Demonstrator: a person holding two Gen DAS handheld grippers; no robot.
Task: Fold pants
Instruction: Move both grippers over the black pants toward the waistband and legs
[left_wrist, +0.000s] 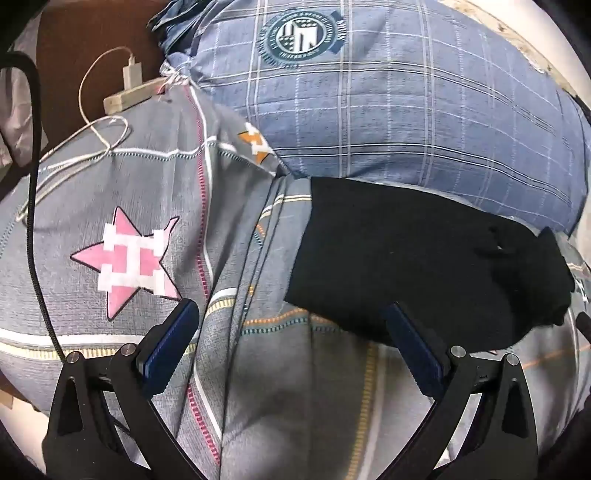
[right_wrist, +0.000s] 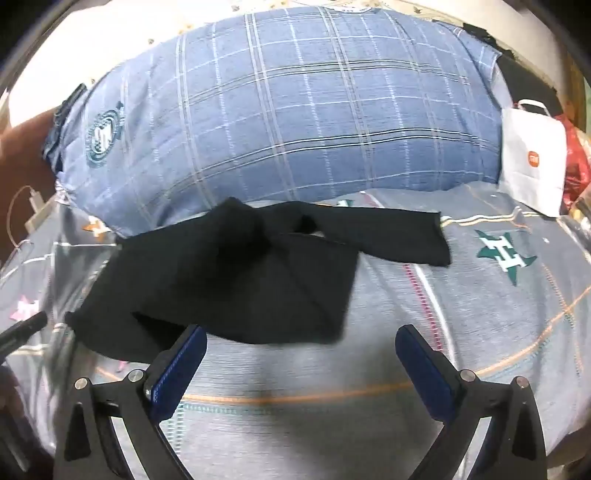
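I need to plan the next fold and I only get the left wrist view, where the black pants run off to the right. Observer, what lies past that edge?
Observer: In the right wrist view the pants lie crumpled on the bedsheet, with one leg stretched out to the right, in front of the blue plaid pillow.
Operator: Is the right gripper holding anything?
Observer: No. The right gripper is open, just short of the pants' near edge.
Operator: Anything else out there?
Observer: A white paper bag stands beside the pillow's right end.
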